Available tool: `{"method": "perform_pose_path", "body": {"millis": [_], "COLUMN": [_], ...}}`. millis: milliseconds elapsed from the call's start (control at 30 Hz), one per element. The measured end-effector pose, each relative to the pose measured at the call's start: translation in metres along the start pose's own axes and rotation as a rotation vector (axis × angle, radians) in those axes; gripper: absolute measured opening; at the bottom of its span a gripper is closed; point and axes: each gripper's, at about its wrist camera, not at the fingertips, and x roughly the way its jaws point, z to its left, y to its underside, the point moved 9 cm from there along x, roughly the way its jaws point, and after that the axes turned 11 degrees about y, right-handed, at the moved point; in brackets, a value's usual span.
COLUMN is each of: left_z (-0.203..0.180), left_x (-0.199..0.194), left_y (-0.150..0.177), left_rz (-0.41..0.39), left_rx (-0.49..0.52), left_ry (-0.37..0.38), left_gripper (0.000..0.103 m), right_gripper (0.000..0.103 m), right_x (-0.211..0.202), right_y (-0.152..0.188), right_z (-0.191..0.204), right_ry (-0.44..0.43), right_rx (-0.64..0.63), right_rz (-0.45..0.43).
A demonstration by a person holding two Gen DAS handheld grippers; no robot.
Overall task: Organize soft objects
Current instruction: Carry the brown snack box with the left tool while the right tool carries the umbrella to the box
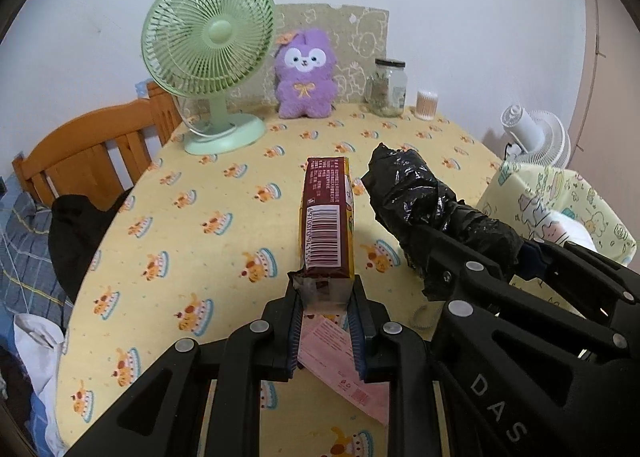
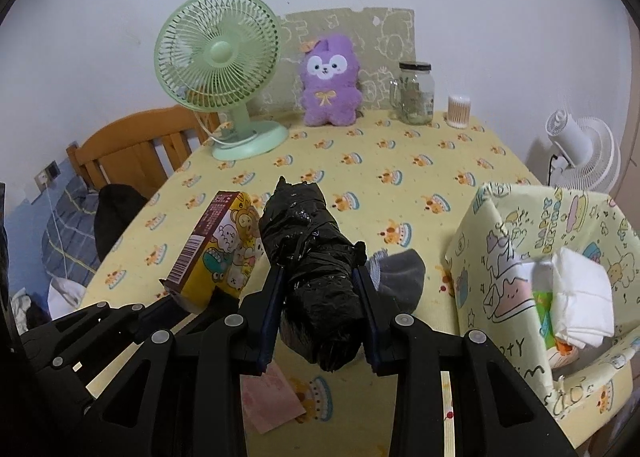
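Left gripper (image 1: pixel 325 299) is clamping one carton (image 1: pixel 327 225) by its torn near end, holding it above the table (image 1: pixel 168 241) with the barcode side up; right gripper (image 2: pixel 320 297) is gripping one black plastic-wrapped bundle (image 2: pixel 310 257) just right of it, both pointing toward the far wall. One grey sock (image 2: pixel 400 271) is lying right of the bundle, one pink slip (image 2: pixel 272 397) under the grippers, and one yellow fabric bin (image 2: pixel 516 253) reading "HAPPY" is sitting at right, holding white folded cloth (image 2: pixel 580 297). Far side is showing one purple plush (image 1: pixel 306 75), one green fan (image 1: pixel 208 53), one glass jar (image 1: pixel 387 87), one cotton-swab tub (image 1: pixel 426 105); "DAS" is readable on the right gripper's body.
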Motion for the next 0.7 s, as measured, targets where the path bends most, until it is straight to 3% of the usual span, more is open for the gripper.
{"method": "perform_pose_path", "body": {"millis": [433, 700], "left_z": [0.002, -0.003], "left_x": [-0.024, -0.031], "left_y": [-0.025, -0.037], "left_rz": [-0.059, -0.089], "left_rx": [0.007, 0.009], "left_ry": [-0.025, -0.001], "left_gripper": [0.02, 0.02], "right_gripper": [0.038, 0.038], "right_x": [-0.023, -0.034], "right_y": [-0.027, -0.044], "right_z": [0.005, 0.002], "right_ry": [0.005, 0.025], "right_rx": [-0.02, -0.053], "right_rz": [-0.035, -0.06]}}
